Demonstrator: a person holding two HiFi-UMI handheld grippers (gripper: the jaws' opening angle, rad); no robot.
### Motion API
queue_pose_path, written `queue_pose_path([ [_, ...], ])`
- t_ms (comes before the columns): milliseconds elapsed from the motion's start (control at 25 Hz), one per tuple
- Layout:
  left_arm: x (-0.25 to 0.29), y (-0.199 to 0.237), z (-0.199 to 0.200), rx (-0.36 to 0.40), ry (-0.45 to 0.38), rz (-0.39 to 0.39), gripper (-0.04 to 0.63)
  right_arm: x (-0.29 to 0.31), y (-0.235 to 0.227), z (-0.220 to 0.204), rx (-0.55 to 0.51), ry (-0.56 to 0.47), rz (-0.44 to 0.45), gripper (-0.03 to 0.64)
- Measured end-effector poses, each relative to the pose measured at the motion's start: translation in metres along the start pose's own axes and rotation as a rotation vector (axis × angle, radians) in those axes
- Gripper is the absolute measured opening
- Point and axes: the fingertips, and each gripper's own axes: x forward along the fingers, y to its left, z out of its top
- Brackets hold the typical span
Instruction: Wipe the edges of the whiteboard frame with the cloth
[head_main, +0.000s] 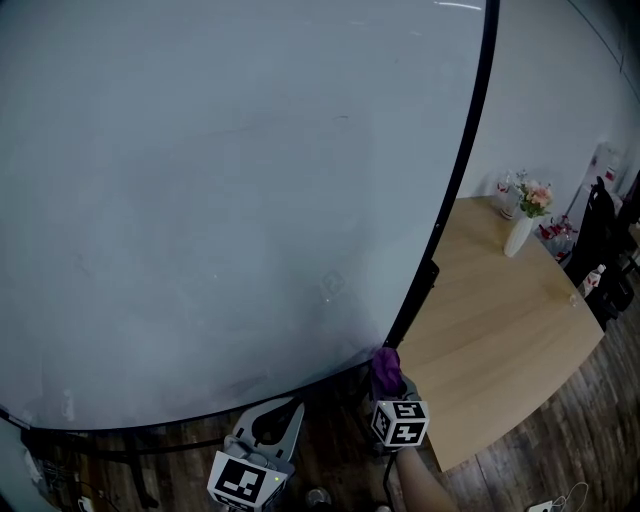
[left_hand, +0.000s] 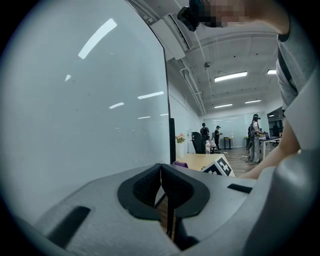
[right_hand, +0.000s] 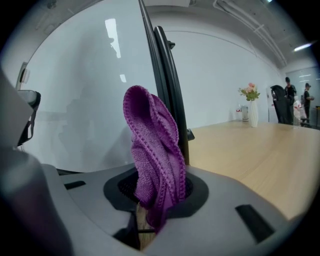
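Our right gripper (right_hand: 156, 192) has its jaws clamped together on the purple cloth (right_hand: 155, 155), which stands up out of them in a loose fold. The left gripper (left_hand: 161, 187) has its jaws pressed together too, with nothing between them.

The whiteboard (head_main: 220, 200) fills most of the head view. Its dark frame (head_main: 466, 150) runs down the right side, turns at the lower right corner, and sweeps off toward 9 o'clock along the bottom. A wooden table (head_main: 500, 320) lies beyond it at 3 o'clock, with a vase of flowers (head_main: 522, 228) at its far end.

The cloth sits right at that lower right corner. In the right gripper view the frame's upright edge rises just behind the fold. We cannot tell whether fabric and frame are actually touching.

From the cloth, the long axis of the right edge heads off toward 1 o'clock in the head view. The bottom edge leaves toward 9 o'clock. We judge that the wipe depends on choosing one of those two lines and keeping the fold pressed to it.

The right gripper is the one at the frame. The left hangs below the bottom edge, at 8 o'clock from the right one, and takes no part.
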Motion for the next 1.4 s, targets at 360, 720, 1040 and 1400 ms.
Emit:
queue_pose_path([
  [360,-0.011,-0.016,0.011,0.060,-0.052,0.051,0.018,-0.044,0.019,0.030,-0.085,-0.043,0.098,0.094],
  [720,-0.032,-0.052,0.032,0.054,-0.084,0.106,0.018,-0.104,0.035,0.063,-0.135,-0.101,0.193,0.095],
  [1040,-0.057,-0.092,0.052,0.063,-0.122,0.149,0.018,-0.165,0.046,0.081,-0.172,-0.140,0.266,0.096],
  [1400,-0.082,-0.135,0.067,0.091,-0.144,0.199,0.018,-0.232,0.048,0.099,-0.207,-0.205,0.325,0.097],
])
